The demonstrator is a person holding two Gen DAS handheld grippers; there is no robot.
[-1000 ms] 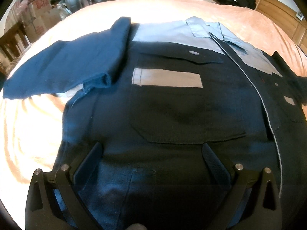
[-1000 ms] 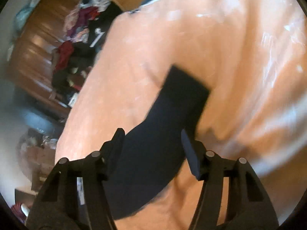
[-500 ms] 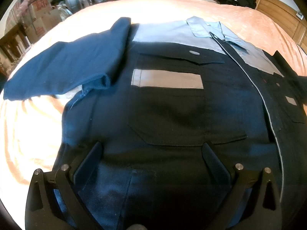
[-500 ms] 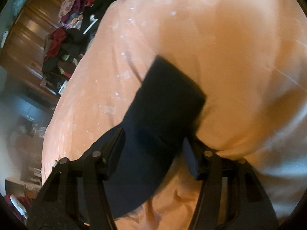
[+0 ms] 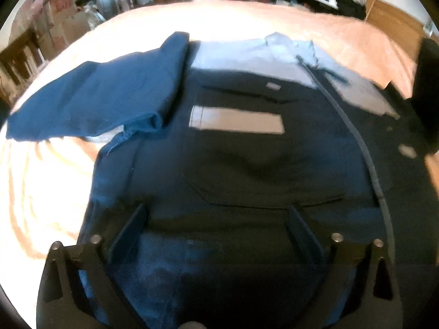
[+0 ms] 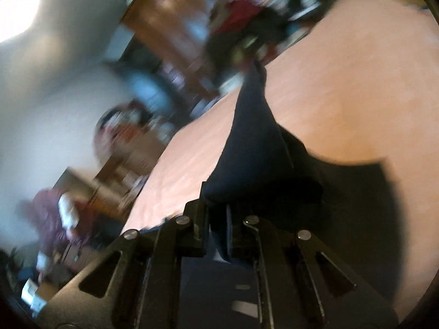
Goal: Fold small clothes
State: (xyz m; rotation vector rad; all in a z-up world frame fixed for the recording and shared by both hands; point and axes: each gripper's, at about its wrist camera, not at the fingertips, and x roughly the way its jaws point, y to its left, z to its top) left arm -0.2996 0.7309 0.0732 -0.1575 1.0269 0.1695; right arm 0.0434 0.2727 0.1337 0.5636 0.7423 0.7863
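A small dark navy shirt (image 5: 236, 164) with a pale blue yoke and collar (image 5: 277, 46) lies face up on an orange bedspread (image 5: 41, 181). Its left sleeve (image 5: 104, 93) is folded in over the chest edge. My left gripper (image 5: 216, 219) hovers open over the shirt's lower front, nothing between its fingers. In the right wrist view my right gripper (image 6: 215, 219) is shut on the shirt's other sleeve (image 6: 255, 137), which rises off the bed as a dark peak. That raised sleeve (image 5: 428, 93) shows at the far right of the left wrist view.
The orange bedspread (image 6: 356, 68) fills most of both views. Piled clothes (image 6: 247, 19) and wooden furniture (image 6: 170, 8) stand beyond the bed. Cardboard boxes (image 5: 63, 19) sit at the back left, a wooden headboard (image 5: 389, 19) at the back right.
My right gripper went from open around the flat right sleeve to shut on it and has lifted it off the bed. The left gripper stayed open and nearly still.
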